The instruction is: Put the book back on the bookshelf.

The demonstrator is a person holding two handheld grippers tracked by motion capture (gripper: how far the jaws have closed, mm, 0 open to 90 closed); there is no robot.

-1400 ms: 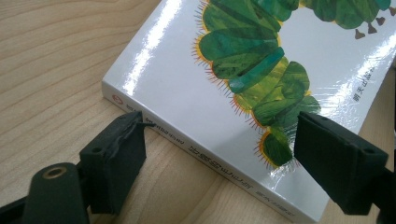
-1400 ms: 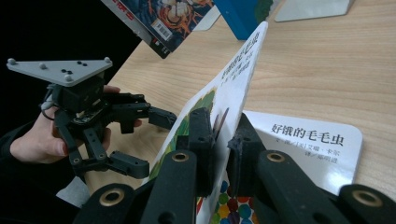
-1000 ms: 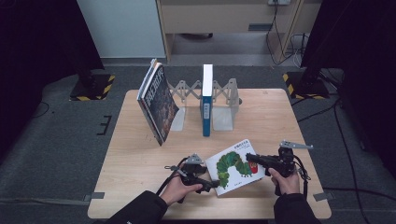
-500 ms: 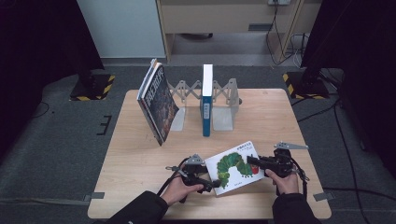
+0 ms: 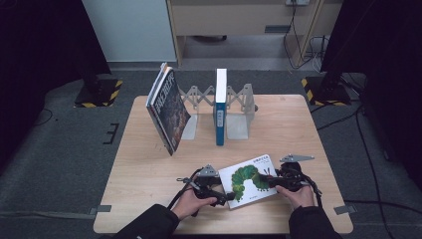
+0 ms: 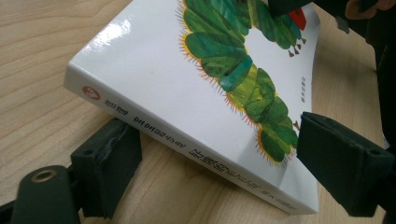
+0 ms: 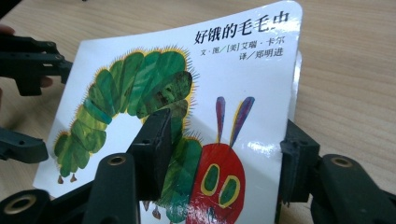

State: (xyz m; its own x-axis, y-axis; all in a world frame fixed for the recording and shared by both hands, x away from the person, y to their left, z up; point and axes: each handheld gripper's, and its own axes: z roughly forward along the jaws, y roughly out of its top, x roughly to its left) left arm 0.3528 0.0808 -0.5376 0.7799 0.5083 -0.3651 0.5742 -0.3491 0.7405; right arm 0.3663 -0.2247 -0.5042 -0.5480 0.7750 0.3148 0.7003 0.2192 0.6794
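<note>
White and glossy, the caterpillar book [image 5: 250,179] lies near the table's [image 5: 149,174] front edge, a little right of the middle, turned at a slant with its title corner toward the back right.

The left gripper [image 5: 222,196] comes at the book's spine from the front left. In the left gripper view its pads stand one under the spine [image 6: 187,140] and one over the cover, wider than the book is thick, and the spine edge rides a little off the wood there (whether the lower pad bears it up I cannot tell). The jaws are wide, with the book between them but not pinched.

The right gripper [image 5: 272,181] sits at the book's right end, over the caterpillar's red head. In the right gripper view one pad lies on the cover beside the head, the other stands at the page edge, and the cover looks a little bowed. Its jaws have just been opening, with the book between them; they are narrow and appear loose on it now.

Toward the back edge a folding rack [image 5: 238,102] stands with one blue book [image 5: 220,113] upright in it. Left of that, a dark book [image 5: 168,110] leans tilted against the rack's left end.
</note>
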